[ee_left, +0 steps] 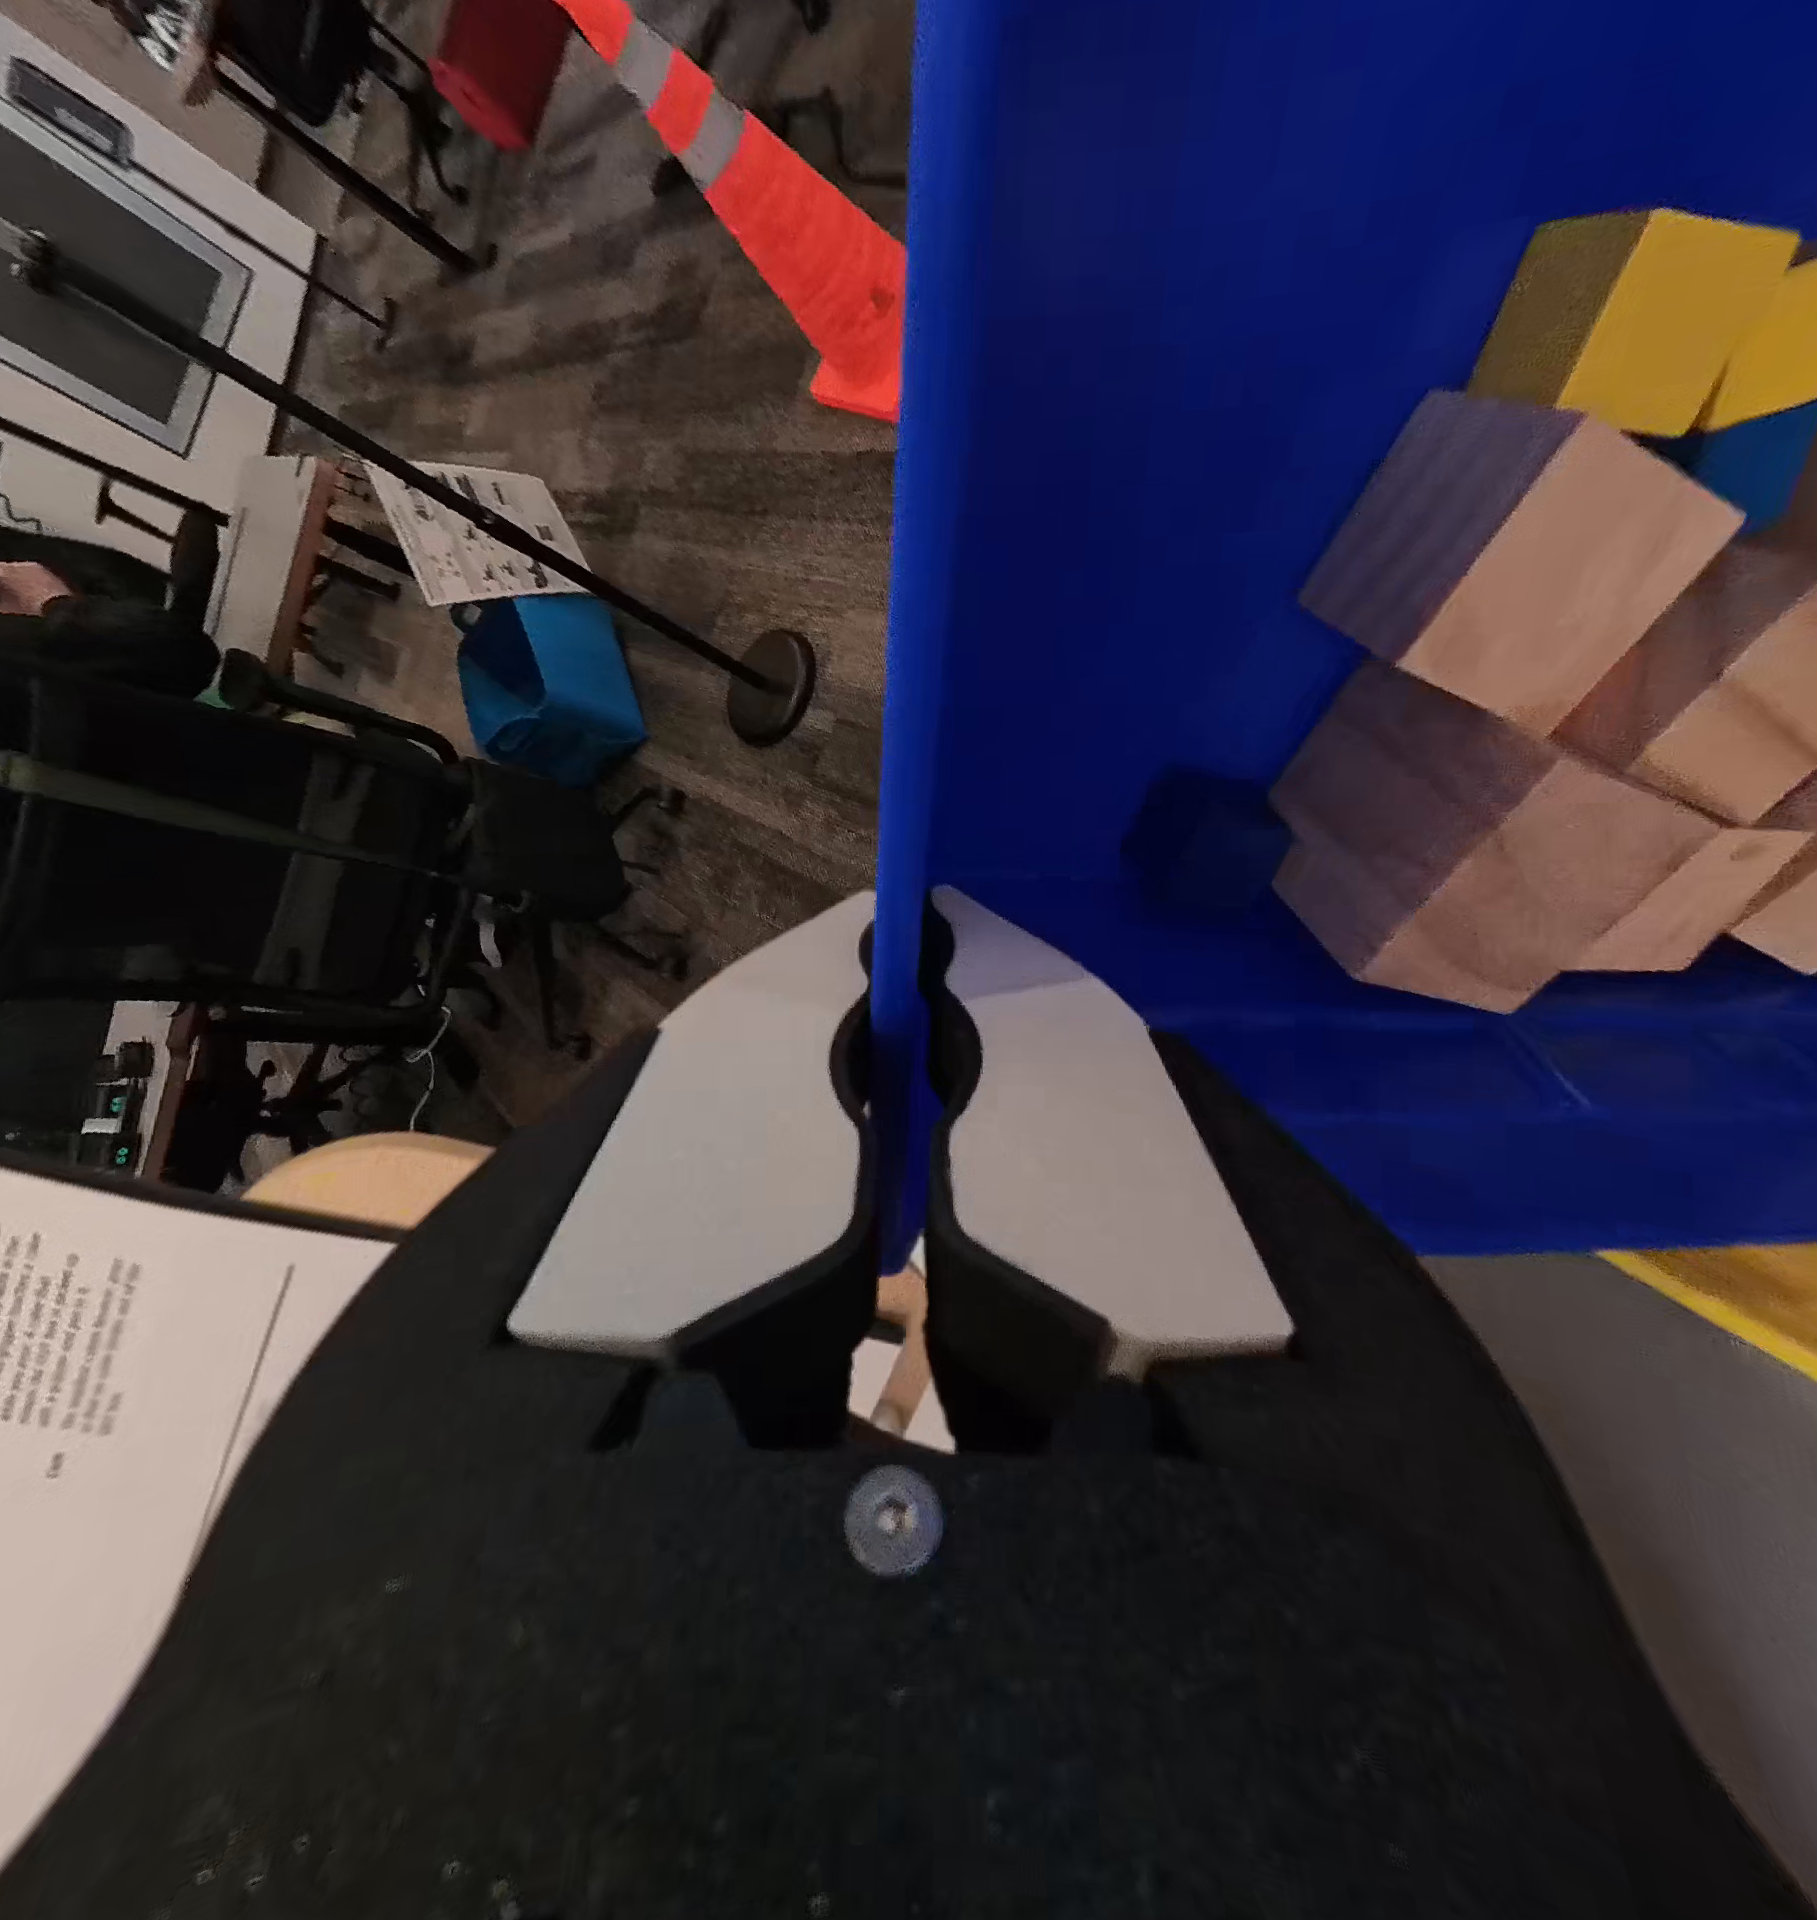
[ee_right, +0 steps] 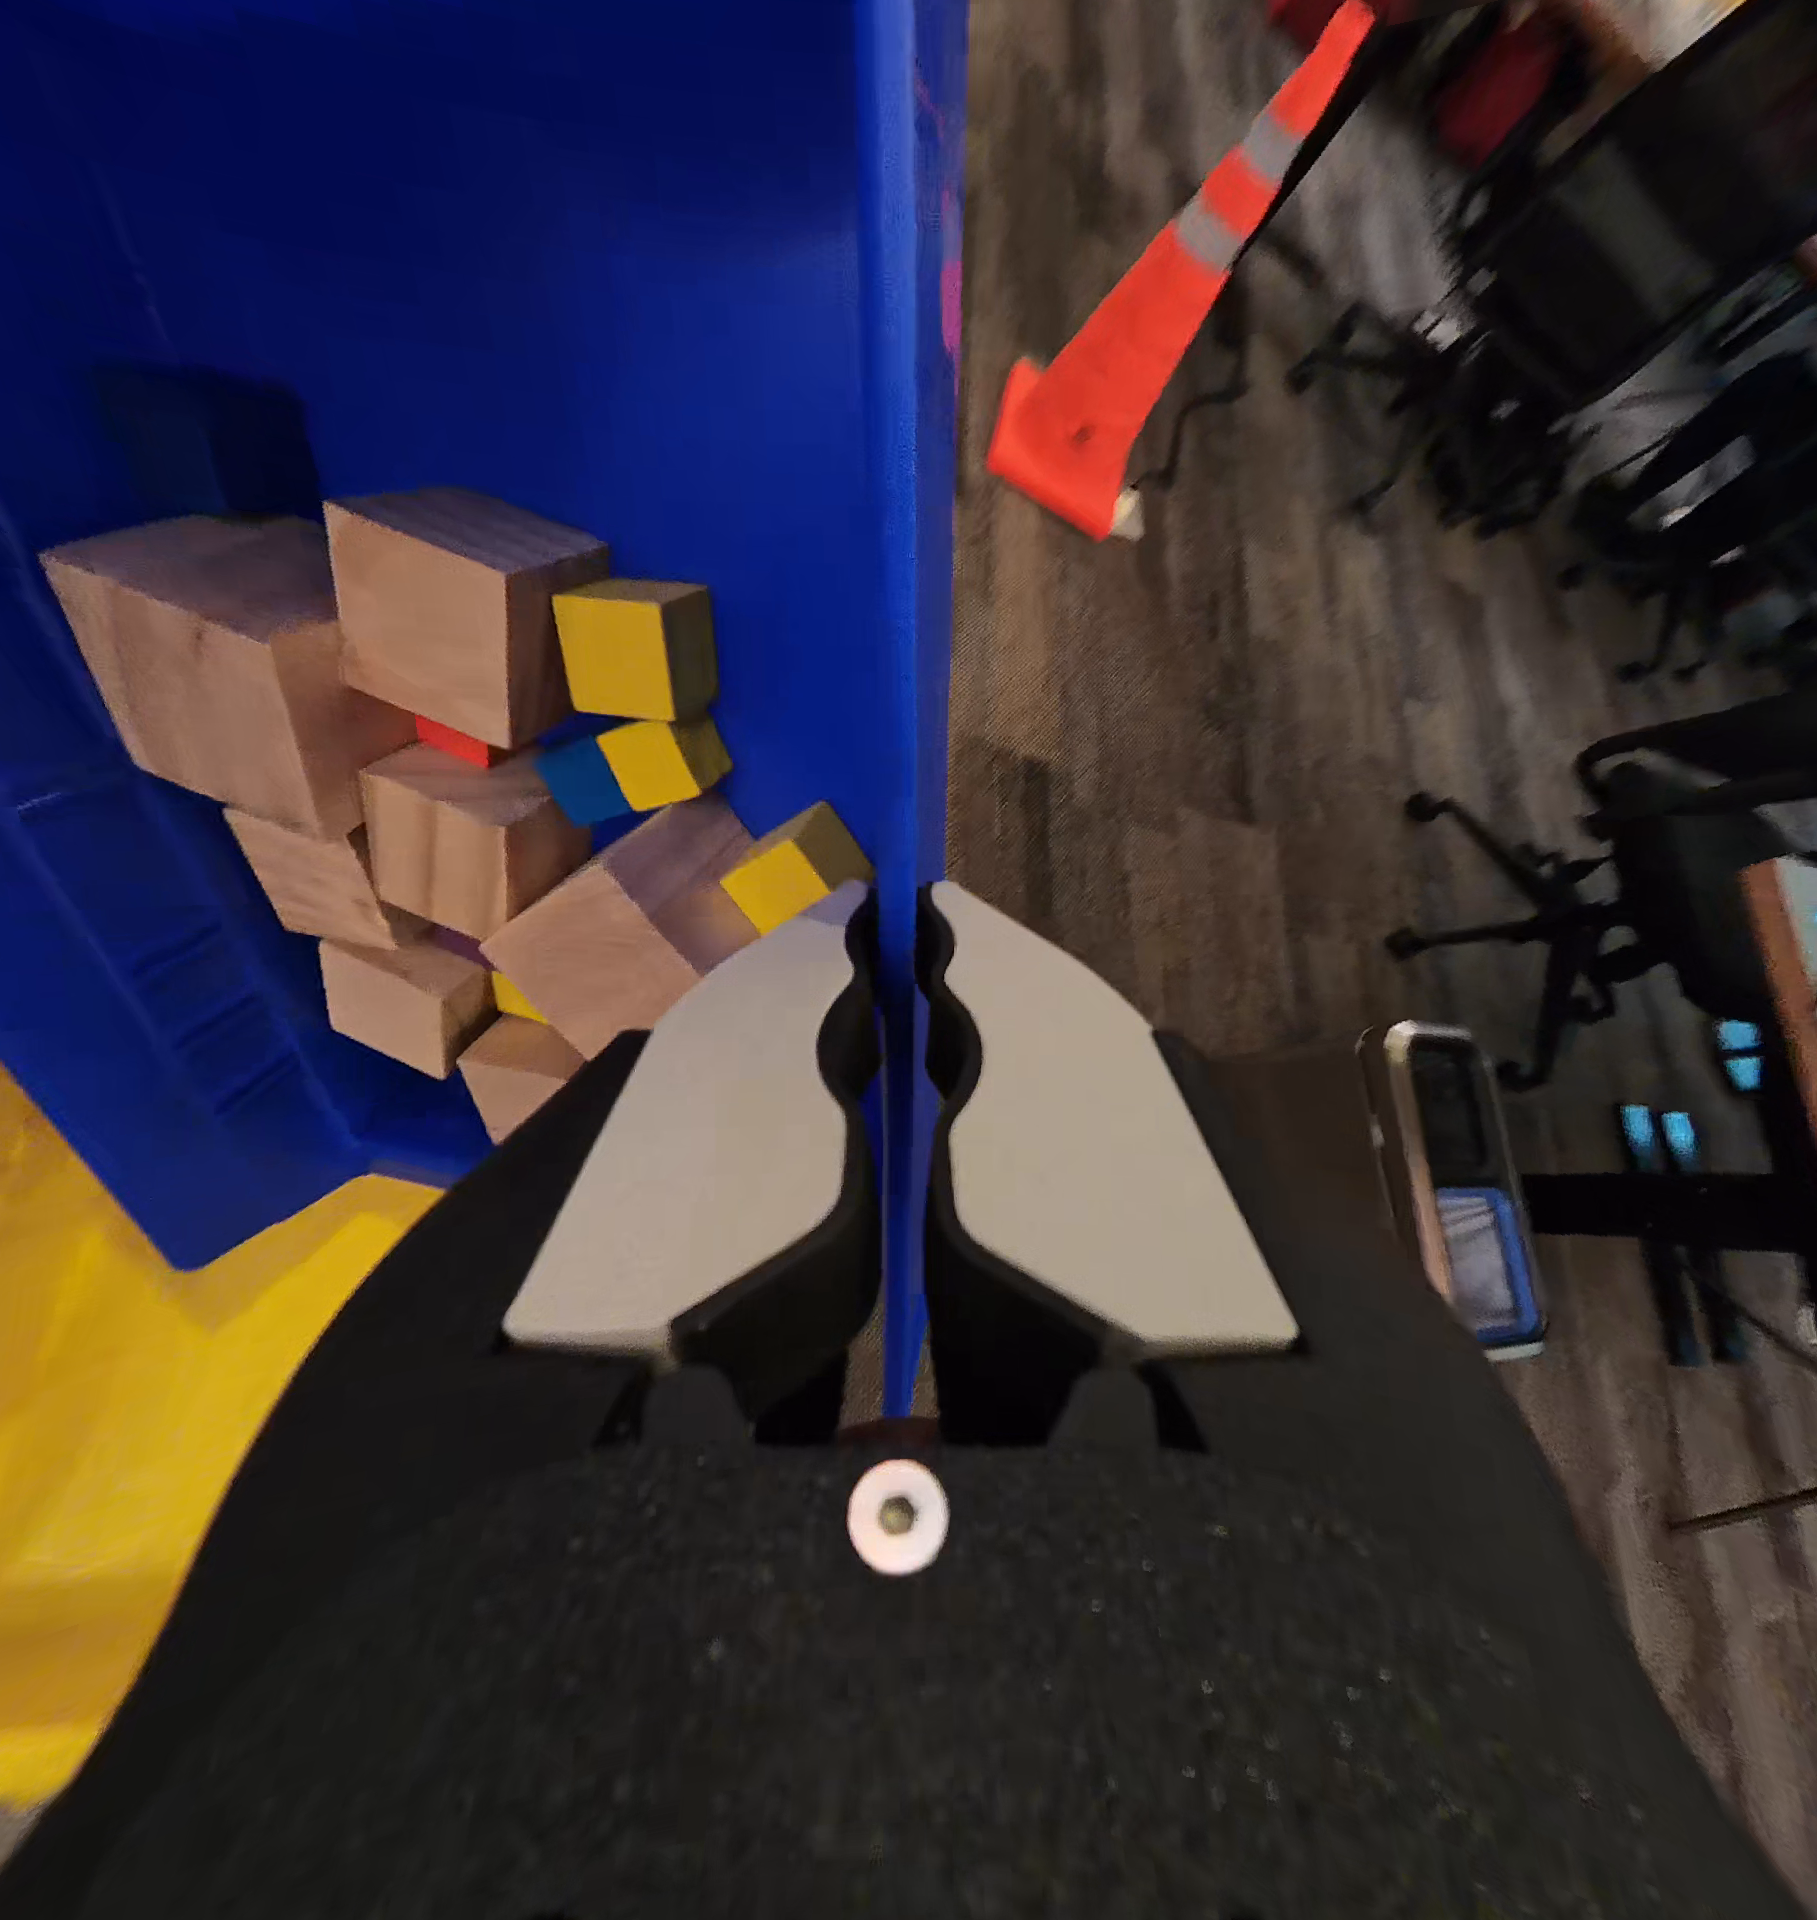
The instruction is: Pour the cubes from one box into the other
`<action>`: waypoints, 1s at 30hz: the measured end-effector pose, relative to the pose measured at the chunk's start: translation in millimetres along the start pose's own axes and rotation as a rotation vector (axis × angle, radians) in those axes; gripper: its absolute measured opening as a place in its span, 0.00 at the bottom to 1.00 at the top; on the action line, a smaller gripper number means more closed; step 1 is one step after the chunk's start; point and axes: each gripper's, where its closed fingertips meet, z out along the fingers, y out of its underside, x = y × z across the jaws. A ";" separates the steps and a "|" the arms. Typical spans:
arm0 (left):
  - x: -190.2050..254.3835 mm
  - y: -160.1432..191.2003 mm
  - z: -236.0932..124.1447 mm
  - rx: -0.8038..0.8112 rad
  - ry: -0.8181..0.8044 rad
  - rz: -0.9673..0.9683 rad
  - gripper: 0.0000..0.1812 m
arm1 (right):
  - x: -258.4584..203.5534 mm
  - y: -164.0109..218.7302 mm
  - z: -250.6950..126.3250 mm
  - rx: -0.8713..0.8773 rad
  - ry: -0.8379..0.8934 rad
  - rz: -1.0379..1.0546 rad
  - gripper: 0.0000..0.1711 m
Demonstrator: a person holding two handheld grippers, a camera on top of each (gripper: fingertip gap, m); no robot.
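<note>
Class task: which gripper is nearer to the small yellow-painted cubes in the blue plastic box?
Right. The right gripper clamps the blue plastic box wall with one of the small yellow-painted cubes beside its fingertip. The left gripper clamps the opposite wall, across the pile.

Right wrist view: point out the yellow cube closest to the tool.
It is the yellow cube lowest in the pile, right beside the right tool tip against the blue box wall. The other yellow ones sit higher, farther away.
</note>
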 end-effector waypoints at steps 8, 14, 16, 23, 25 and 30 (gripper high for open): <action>3.4 14.0 -34.4 0.192 -0.208 -0.053 0.02 | -17.1 0.6 -32.0 0.249 0.235 -0.075 0.02; 13.9 21.7 -46.4 0.278 -0.292 -0.075 0.02 | -30.8 15.1 -45.6 0.354 0.305 -0.059 0.03; 13.7 20.8 -55.3 0.321 -0.349 -0.067 0.02 | -33.9 15.7 -54.8 0.405 0.363 -0.070 0.03; 19.9 14.4 -81.6 0.464 -0.535 -0.020 0.02 | -35.9 29.2 -69.6 0.536 0.475 0.042 0.03; 23.2 14.9 -80.1 0.474 -0.550 -0.006 0.02 | -37.4 33.6 -69.3 0.544 0.489 0.068 0.03; 24.5 22.0 -72.7 0.461 -0.532 -0.029 0.03 | -43.8 35.7 -63.9 0.527 0.479 0.056 0.03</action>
